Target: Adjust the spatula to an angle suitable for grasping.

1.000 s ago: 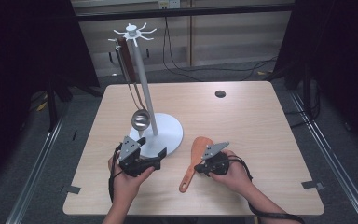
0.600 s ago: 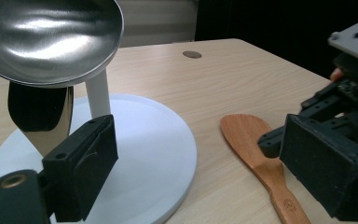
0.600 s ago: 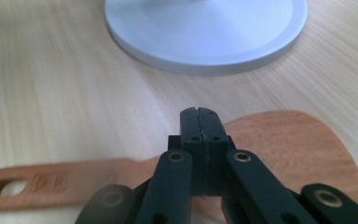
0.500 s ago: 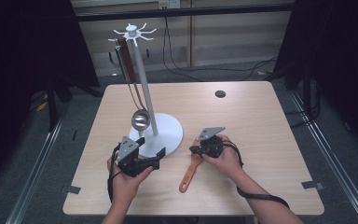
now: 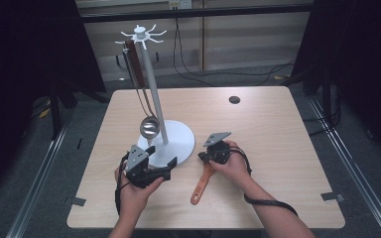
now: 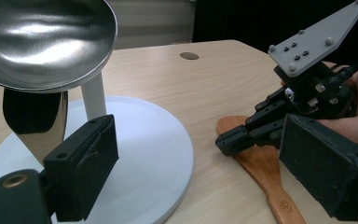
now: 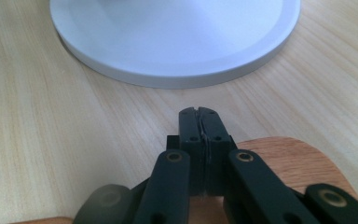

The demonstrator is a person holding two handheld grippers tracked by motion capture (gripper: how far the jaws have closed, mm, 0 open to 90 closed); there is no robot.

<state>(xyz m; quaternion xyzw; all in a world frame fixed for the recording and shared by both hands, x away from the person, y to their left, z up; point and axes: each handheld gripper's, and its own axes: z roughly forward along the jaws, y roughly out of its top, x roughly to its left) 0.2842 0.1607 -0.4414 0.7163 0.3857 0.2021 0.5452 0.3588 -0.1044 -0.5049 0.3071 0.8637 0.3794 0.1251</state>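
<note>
- One wooden spatula (image 5: 203,181) lies flat on the table (image 5: 278,139), just right of the stand's white base (image 5: 181,141).
- Right gripper (image 7: 199,122) is above the blade, jaws together, holding nothing.
- Left gripper (image 5: 159,157) is at the base, jaws apart.
- Spatula looks light, stiff and not fragile; I would grip the narrow handle.

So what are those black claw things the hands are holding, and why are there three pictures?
They are grabbing tools, one in each of a person's hands. One picture looks down from above the table. The other two come from small cameras riding on each tool. The left gripper has its jaws open near a white stand, where a shiny ladle hangs. The right gripper has its jaws shut, with nothing between them, right above the wide end of a wooden spatula lying on the table.
</note>
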